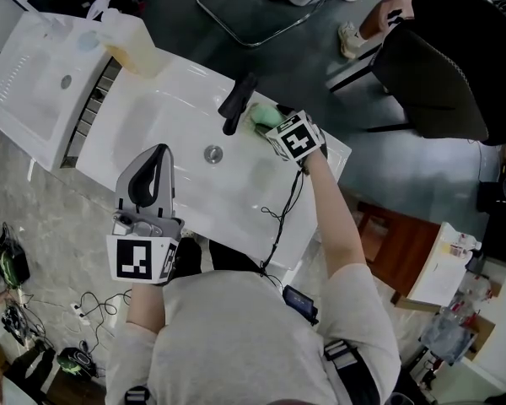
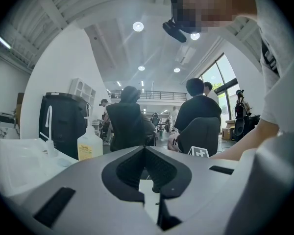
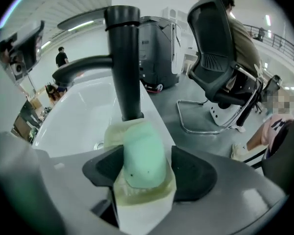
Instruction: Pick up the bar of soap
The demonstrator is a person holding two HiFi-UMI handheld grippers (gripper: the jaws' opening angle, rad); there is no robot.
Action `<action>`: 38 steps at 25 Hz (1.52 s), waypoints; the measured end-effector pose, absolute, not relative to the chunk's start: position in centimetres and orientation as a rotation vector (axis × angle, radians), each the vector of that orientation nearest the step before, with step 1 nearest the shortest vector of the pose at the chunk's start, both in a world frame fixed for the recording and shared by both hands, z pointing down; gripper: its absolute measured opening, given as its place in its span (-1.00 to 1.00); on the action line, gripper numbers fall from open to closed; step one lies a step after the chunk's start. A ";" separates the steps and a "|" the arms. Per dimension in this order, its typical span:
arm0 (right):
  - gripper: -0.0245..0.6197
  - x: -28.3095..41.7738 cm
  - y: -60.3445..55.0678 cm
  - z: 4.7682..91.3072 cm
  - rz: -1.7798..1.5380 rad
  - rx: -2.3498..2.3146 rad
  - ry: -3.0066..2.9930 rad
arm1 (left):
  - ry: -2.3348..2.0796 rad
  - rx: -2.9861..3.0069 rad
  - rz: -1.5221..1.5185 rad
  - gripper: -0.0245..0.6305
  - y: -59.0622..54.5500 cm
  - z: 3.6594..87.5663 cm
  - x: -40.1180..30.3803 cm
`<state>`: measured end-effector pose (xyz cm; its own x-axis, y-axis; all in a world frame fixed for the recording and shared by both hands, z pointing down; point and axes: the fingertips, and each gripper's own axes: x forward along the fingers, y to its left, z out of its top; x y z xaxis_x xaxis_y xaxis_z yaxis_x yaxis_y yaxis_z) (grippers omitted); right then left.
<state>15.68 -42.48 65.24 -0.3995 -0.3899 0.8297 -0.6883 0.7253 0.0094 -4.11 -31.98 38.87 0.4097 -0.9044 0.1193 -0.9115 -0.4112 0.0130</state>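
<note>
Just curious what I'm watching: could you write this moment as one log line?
right gripper: open, jaws either side of soap bar | soap bar: on dish by faucet | left gripper: shut, empty

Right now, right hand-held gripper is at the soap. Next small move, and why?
Probably close the right hand-held gripper gently on the green soap bar. Its jaws stand wide apart on either side of the bar, which lies on a translucent dish beside the black faucet and does not look gripped yet.
</note>
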 end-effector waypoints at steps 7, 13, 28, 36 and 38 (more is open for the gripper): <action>-0.09 13.8 -41.9 64.2 0.070 0.708 -1.991 | -1.669 2.563 0.145 -0.90 -32.2 38.9 -4.3; -0.10 13.8 -42.1 64.2 -0.039 0.719 -1.953 | -1.673 2.563 0.145 -0.90 -32.1 38.9 -4.3; -0.16 13.2 -42.0 64.2 -0.081 0.630 -1.993 | -1.672 2.566 0.157 -0.90 -32.2 39.0 -4.0; -0.31 13.2 -41.0 63.7 -0.210 0.602 -1.935 | -1.690 2.554 0.156 -0.90 -32.0 38.8 -4.4; -0.35 13.0 -40.8 63.7 -0.182 0.582 -1.937 | -1.693 2.551 0.151 -0.90 -32.0 38.8 -4.5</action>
